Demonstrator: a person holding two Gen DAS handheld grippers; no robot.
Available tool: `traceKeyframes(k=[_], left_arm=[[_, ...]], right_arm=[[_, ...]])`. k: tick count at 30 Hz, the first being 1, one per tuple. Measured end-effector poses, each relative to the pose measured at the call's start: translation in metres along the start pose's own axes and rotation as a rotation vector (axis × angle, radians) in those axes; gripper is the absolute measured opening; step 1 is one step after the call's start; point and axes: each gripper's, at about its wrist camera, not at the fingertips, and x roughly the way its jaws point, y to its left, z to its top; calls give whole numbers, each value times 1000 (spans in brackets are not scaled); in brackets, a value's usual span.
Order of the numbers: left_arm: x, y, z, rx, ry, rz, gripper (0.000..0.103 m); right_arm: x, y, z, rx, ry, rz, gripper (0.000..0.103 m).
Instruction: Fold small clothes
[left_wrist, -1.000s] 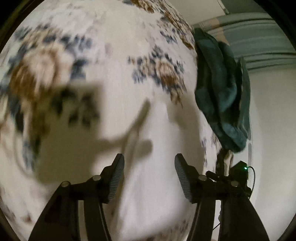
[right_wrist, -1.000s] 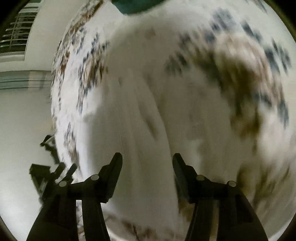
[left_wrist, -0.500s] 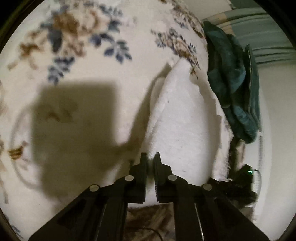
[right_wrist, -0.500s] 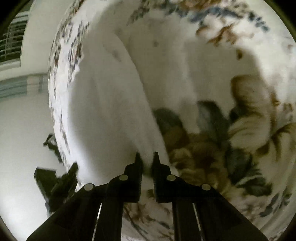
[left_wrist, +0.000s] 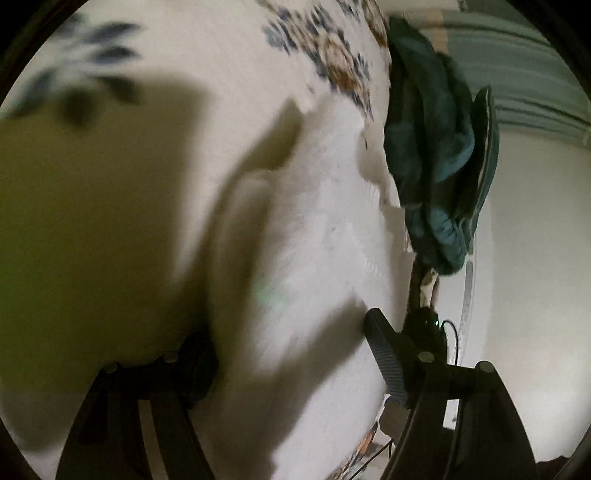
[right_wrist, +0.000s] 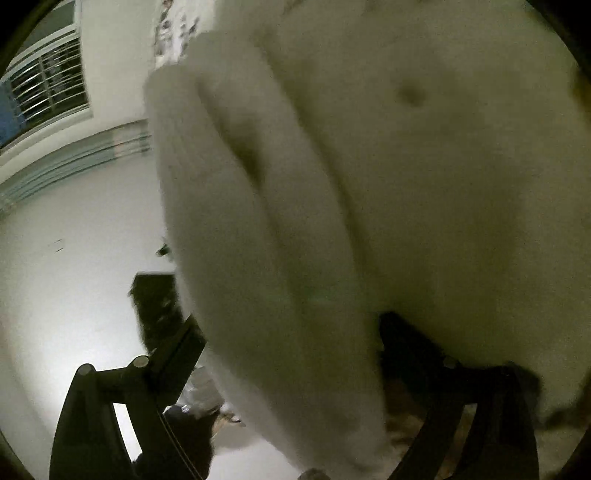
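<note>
A white fluffy cloth (left_wrist: 314, 229) lies on the floral bedspread (left_wrist: 229, 55); it fills the middle of the left wrist view and most of the right wrist view (right_wrist: 369, 184), blurred and bunched in folds. My left gripper (left_wrist: 291, 358) is open, its jaws spread wide with the cloth lying between and over them. My right gripper (right_wrist: 291, 354) is open too, with the cloth hanging between its spread jaws. A dark teal cloth (left_wrist: 432, 147) lies heaped at the bed's far right edge.
The bed's edge runs down the right of the left wrist view, with pale floor (left_wrist: 528, 295) beyond. In the right wrist view there is pale floor (right_wrist: 74, 258), a barred window (right_wrist: 44, 88) and a dark object (right_wrist: 155, 306) on the floor at left.
Both grippers were open one second ago, shut on the white cloth half a second ago, and are now open again. The cloth has moved close to both cameras.
</note>
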Motion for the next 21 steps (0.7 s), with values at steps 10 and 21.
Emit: traceKeyframes(k=[10, 21], left_arm=[[-21, -38, -13, 73, -100, 57, 25], [-106, -85, 34, 168, -218, 55, 25]], right_arm=[[21, 29, -13, -41, -72, -23, 41], [18, 152, -2, -176, -139, -22, 38]])
